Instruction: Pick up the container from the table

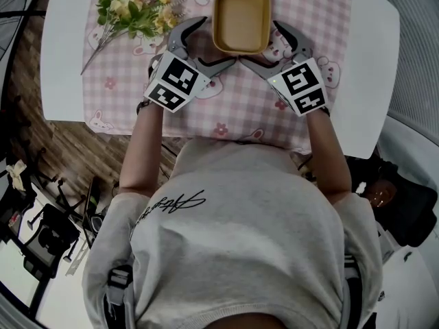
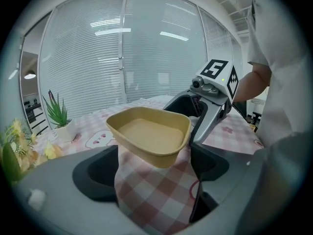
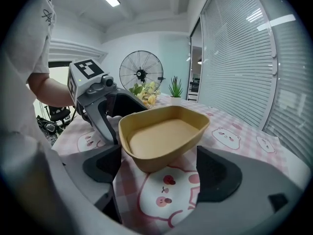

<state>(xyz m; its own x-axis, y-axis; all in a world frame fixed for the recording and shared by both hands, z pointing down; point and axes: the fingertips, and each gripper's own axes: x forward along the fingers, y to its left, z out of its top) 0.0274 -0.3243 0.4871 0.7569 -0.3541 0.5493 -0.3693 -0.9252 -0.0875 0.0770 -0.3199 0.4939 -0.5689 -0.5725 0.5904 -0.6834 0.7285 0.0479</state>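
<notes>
Yellow and single, the container (image 1: 241, 18) sits on one pink checked cloth (image 1: 226, 105) over the white bench (image 1: 62, 67). Left tongs (image 2: 154, 169) and right tongs (image 3: 156, 168) flank it, both wide, neither pressing. One flower bunch (image 1: 132, 9) lies nearby.

From my head, the top edge cuts off the far end of the counter (image 1: 62, 60) past both my hand-held grippers. It also cuts off the tops of the flowers (image 1: 134, 9) beyond my left hand-held gripper (image 1: 219, 40). My own chest hides the near edge of the counter behind my wrists. In the left hand-held gripper view, the flowers (image 2: 19, 151) off to its left are blurry and cut off. There the container (image 2: 149, 136) hides the lower jaw of my right hand-held gripper (image 2: 195, 114).
</notes>
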